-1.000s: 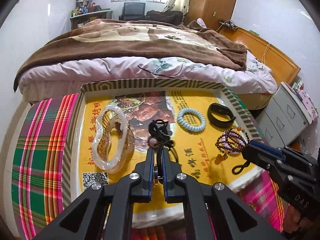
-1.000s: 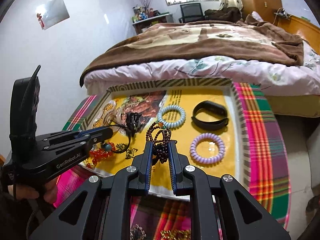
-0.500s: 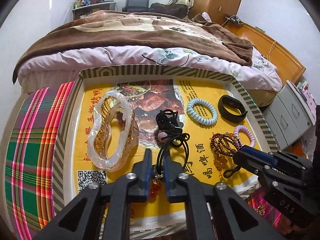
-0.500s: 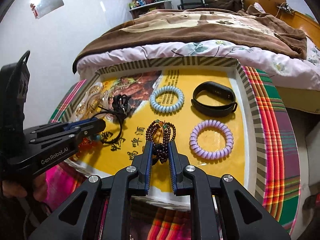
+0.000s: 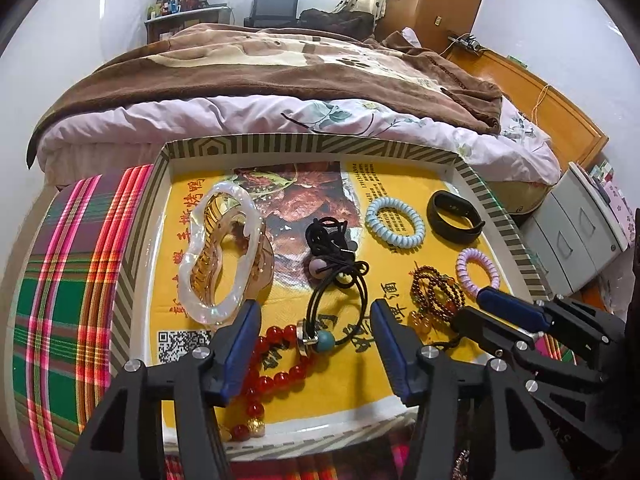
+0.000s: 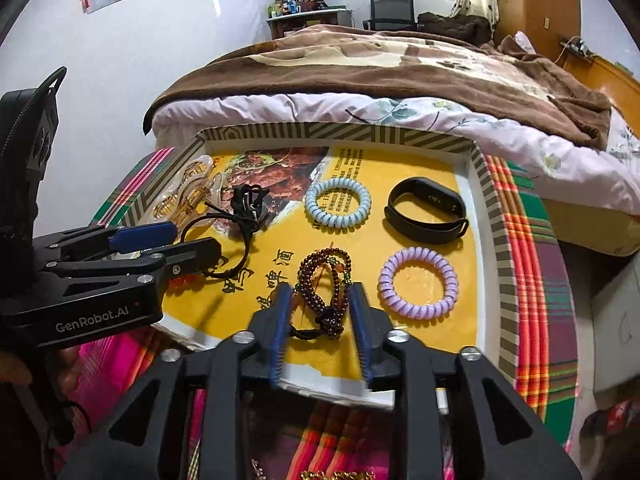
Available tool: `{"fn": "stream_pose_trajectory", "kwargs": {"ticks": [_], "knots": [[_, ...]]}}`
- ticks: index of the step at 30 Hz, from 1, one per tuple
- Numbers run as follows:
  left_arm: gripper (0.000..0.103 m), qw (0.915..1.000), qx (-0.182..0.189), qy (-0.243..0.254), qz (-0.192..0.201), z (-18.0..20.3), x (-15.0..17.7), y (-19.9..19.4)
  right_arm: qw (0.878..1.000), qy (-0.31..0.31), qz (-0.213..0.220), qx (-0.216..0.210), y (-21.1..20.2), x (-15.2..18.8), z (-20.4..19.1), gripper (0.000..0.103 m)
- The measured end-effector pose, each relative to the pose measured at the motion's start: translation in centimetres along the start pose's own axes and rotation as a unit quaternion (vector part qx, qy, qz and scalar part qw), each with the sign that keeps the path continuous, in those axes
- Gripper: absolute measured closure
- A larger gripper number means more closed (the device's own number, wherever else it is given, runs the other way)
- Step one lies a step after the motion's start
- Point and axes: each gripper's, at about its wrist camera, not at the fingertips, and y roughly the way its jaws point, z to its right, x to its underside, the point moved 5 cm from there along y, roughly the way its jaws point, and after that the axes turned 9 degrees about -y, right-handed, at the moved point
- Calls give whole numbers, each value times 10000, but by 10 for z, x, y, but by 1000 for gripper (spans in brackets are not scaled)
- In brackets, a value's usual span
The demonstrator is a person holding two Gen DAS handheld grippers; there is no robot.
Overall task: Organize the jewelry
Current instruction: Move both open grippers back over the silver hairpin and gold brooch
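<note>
- The left tool (image 5: 316,340) has just been opening and stands released; the black cord necklace with a teal bead and metal ring (image 5: 334,304) lies between its parted pads, touching neither, on the yellow printed sheet inside the shallow tray with a striped rim (image 5: 304,146).
- The right tool (image 6: 320,322) has likewise just been opening and is released, its pads on either side of the dark-red beaded bracelet bundle (image 6: 325,286) but clear of it.
- Likely snag: the cord loops run forward from the left tool into a black knotted tangle (image 5: 328,236), and the string of red round beads (image 5: 276,364) lies under and just beside the left pad; pulling back low could drag either along.
- The bracelet's dark tassel end lies close to the right tool's left pad and could catch as the tool lifts.
- The two tools sit near each other; a sideways swing risks a knock.
- Ahead of the right tool, the lilac coiled hair tie (image 6: 418,282), pale-blue coiled hair tie (image 6: 338,202) and black fitness band (image 6: 426,210) leave little bare sheet.
- The clear plastic hair claw (image 5: 224,256) crowds the left tool's left; the tray's near edge lies just under both tools, with the plaid-covered surface (image 5: 60,280) beyond, so straight up looks the freest way out.
</note>
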Motion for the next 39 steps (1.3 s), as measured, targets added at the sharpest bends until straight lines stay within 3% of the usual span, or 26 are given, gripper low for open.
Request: {"fn": "stream_pose_trajectory", "kwargs": {"ticks": [18, 39], "knots": [[38, 9993, 165, 117, 329, 15, 37, -66, 9983, 87, 572, 53, -74, 26, -10, 65], [37, 9970, 580, 365, -366, 61, 115, -53, 9957, 688, 606, 110, -113, 105, 26, 65]]}}
